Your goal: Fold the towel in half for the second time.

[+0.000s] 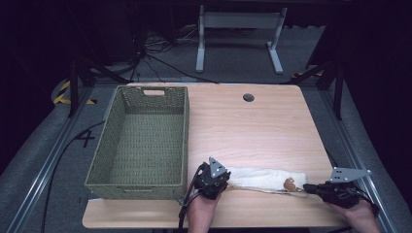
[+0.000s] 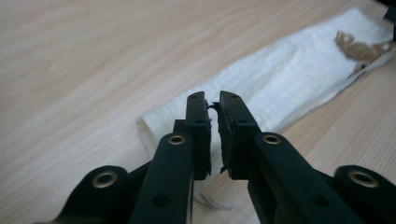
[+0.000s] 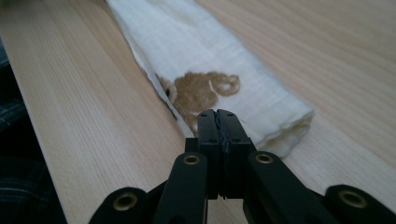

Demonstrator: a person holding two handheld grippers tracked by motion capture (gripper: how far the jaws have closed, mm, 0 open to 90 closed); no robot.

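Towel (image 1: 265, 178), white, folded into a long strip with a brown motif near its right end, lies along the near edge of the worktop (image 1: 252, 126). Left gripper (image 1: 214, 182): jaws nearly closed, pinching the strip's left end. Right gripper (image 1: 311, 188): jaws pressed together on the right end's near corner, beside the motif. Green woven basket (image 1: 141, 141) stands at the left edge.

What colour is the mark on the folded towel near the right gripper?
Light brown, a curly motif on the folded white cloth towel; the right gripper view shows it best.
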